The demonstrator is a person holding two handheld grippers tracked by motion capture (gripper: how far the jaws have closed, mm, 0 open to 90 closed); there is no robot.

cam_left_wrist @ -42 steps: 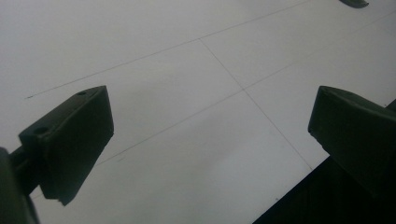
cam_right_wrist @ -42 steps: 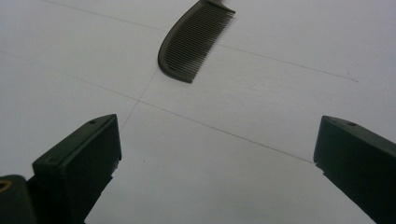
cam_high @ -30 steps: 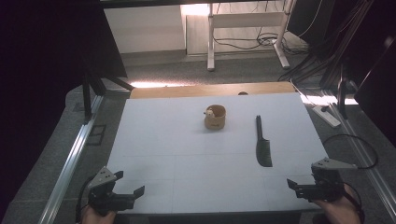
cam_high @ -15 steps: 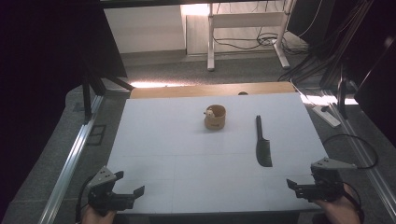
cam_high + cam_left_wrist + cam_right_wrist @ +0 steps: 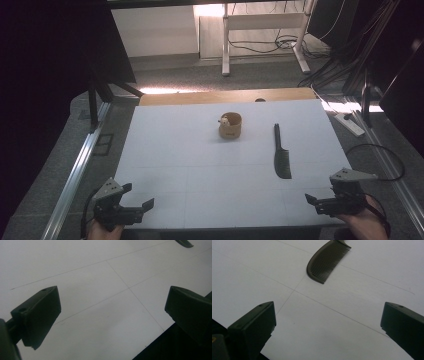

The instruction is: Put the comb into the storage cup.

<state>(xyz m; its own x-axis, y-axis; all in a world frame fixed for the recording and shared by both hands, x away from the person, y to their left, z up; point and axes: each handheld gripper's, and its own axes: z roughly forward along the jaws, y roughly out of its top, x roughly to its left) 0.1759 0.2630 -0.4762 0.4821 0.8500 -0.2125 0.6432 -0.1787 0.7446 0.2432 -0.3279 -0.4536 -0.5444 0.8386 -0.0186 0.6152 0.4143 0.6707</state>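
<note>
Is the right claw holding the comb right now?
No, the right claw is open and empty, with the comb lying apart on the table beyond it.

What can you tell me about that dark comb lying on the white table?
The comb is dark, almost black, and looks like plastic. It has a slim handle at the far end and a wider toothed part at the near end, with a curved back and a row of fine, close teeth. It lies flat on the white table, lengthwise away from the person, to the right of the small brown cup. Nothing else touches it; the right hand-held gripper sits nearer the table edge, apart from it.
</note>
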